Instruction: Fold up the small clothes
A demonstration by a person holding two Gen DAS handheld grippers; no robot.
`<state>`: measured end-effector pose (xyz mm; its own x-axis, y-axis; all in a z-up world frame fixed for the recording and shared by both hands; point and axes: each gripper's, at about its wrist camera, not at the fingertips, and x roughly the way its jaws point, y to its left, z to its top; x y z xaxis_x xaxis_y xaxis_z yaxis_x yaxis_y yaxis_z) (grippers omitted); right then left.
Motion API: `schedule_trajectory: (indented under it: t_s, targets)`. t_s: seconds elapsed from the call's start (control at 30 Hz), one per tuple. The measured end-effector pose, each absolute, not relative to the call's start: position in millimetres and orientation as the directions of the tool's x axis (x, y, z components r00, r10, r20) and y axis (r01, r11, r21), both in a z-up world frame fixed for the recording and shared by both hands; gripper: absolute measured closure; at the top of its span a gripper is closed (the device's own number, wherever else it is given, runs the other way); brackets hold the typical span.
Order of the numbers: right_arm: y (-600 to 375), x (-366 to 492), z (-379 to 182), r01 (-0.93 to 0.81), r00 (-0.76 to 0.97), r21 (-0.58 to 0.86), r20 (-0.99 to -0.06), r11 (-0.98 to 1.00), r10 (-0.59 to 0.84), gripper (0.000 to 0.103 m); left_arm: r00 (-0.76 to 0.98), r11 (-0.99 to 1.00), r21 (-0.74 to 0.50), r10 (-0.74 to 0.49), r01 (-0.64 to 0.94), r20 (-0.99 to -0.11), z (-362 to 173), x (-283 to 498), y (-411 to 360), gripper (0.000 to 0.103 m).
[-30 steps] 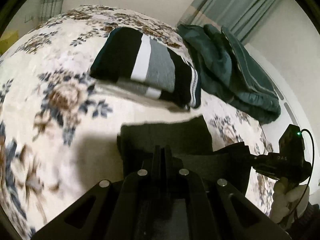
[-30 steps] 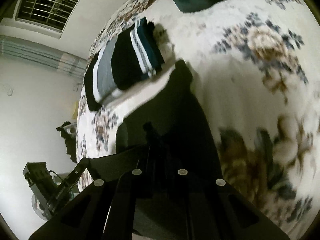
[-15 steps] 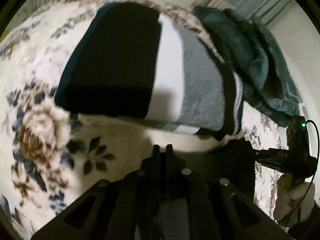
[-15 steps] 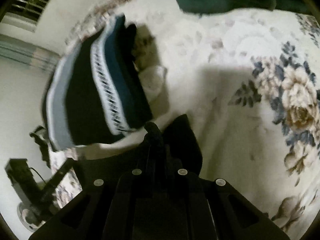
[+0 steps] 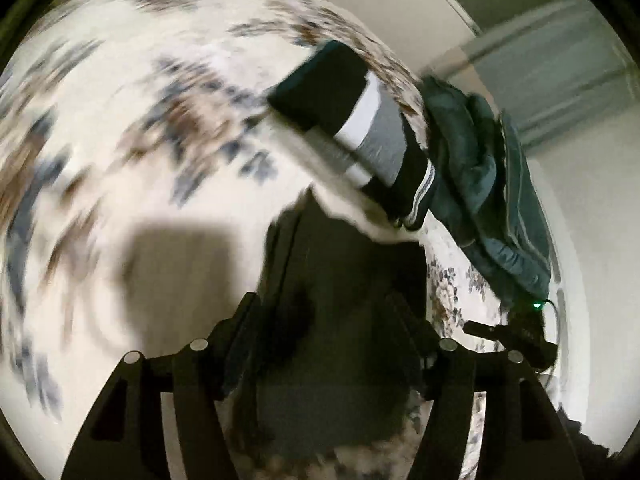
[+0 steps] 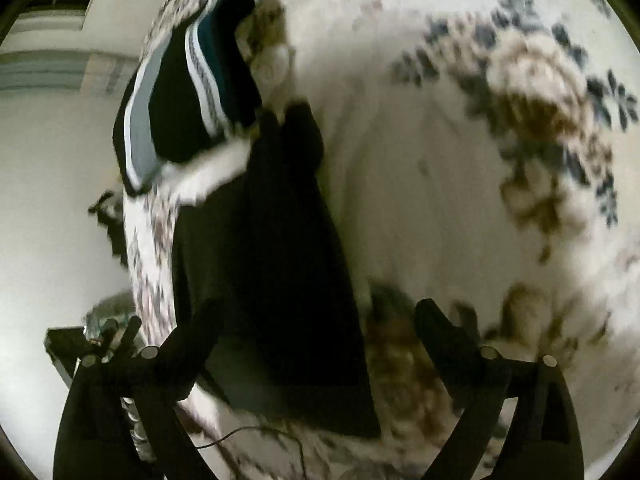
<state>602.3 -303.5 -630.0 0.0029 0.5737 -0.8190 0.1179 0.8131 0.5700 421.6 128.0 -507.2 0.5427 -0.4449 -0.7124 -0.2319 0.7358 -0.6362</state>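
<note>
A small black garment (image 5: 344, 280) lies folded on the floral bedspread (image 5: 120, 140), just in front of my left gripper (image 5: 324, 312), whose fingers are spread wide with nothing between them. In the right wrist view the same black garment (image 6: 272, 264) lies between and ahead of my open right gripper (image 6: 320, 316). A folded stack of black, white, grey and teal striped clothes (image 5: 360, 132) lies just beyond it and shows in the right wrist view (image 6: 188, 92) too. Both views are motion-blurred.
A rumpled dark teal blanket (image 5: 488, 184) lies to the right of the stack near the bed's edge. The other gripper (image 5: 516, 332) shows at the right edge of the left wrist view. Walls and curtains (image 5: 540, 60) lie behind the bed.
Both grippers were shut on the black garment and carried it toward the striped stack. Now both have opened, let it go and pulled back, and it lies on the bed.
</note>
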Motion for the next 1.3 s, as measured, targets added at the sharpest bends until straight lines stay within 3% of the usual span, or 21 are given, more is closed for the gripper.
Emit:
schedule_trajectory:
  t_s: [0.13, 0.27, 0.47, 0.6, 0.63, 0.67, 0.7, 0.73, 0.83, 1.0, 1.13, 1.2, 1.3]
  targets:
    - [-302.4, 616.0, -650.9, 0.086, -0.072, 0.615, -0.781, 0.784, 0.621, 0.005, 0.582, 0.617, -0.697, -0.433, -0.365, -0.688, -527.9, 355.0, 111.0, 0.028]
    - [-289.4, 650.6, -675.4, 0.048, -0.107, 0.672, -0.733, 0.739, 0.672, 0.005, 0.623, 0.468, -0.764, -0.452, -0.445, -0.639, -578.5, 310.7, 68.9, 0.028]
    - [-254.8, 705.4, -722.5, 0.06, -0.177, 0.759, -0.632, 0.649, 0.755, 0.005, 0.663, 0.321, -0.826, -0.492, -0.463, -0.563, -644.4, 341.2, 12.4, 0.027]
    - [-231.3, 719.0, -736.6, 0.052, -0.202, 0.795, -0.585, 0.605, 0.786, 0.005, 0.725, 0.24, -0.842, -0.428, -0.484, -0.539, -663.2, 366.7, 9.4, 0.027]
    - [-225.5, 718.6, -738.3, 0.046, -0.21, 0.798, -0.58, 0.601, 0.787, 0.008, 0.75, 0.209, -0.848, -0.398, -0.486, -0.528, -662.2, 368.0, 12.7, 0.027]
    - [-221.8, 717.1, -738.8, 0.039, -0.206, 0.8, -0.579, 0.598, 0.789, 0.015, 0.768, 0.19, -0.855, -0.379, -0.482, -0.517, -659.0, 367.8, 16.0, 0.039]
    - [-217.6, 714.2, -739.8, 0.029, -0.207, 0.796, -0.587, 0.605, 0.783, 0.039, 0.767, 0.195, -0.849, -0.364, -0.491, -0.528, -654.7, 367.6, 20.0, 0.052]
    - [-216.0, 710.6, -741.1, 0.023, -0.198, 0.778, -0.612, 0.628, 0.766, 0.052, 0.764, 0.201, -0.848, -0.369, -0.491, -0.53, -652.0, 368.5, 24.3, 0.075]
    - [-225.0, 693.6, -734.7, 0.049, -0.135, 0.782, -0.612, 0.622, 0.78, 0.074, 0.74, 0.254, -0.844, -0.406, -0.472, -0.536, -637.7, 373.6, 39.3, 0.079]
    - [-250.1, 624.4, -707.8, 0.143, -0.03, 0.794, -0.594, 0.591, 0.804, 0.078, 0.668, 0.432, -0.808, -0.466, -0.401, -0.58, -596.7, 391.0, 93.2, 0.08]
    - [-255.9, 515.6, -698.5, 0.261, -0.02, 0.763, -0.608, 0.591, 0.793, 0.079, 0.579, 0.515, -0.787, -0.544, -0.341, -0.607, -583.7, 407.5, 146.5, 0.08]
    - [-245.9, 447.6, -694.7, 0.316, -0.025, 0.735, -0.626, 0.6, 0.78, 0.079, 0.467, 0.602, -0.742, -0.586, -0.297, -0.662, -588.0, 420.1, 154.9, 0.077]
    - [-222.0, 380.4, -700.0, 0.382, -0.048, 0.689, -0.651, 0.616, 0.758, 0.078, 0.324, 0.658, -0.691, -0.611, -0.298, -0.722, -613.3, 423.2, 154.7, 0.057]
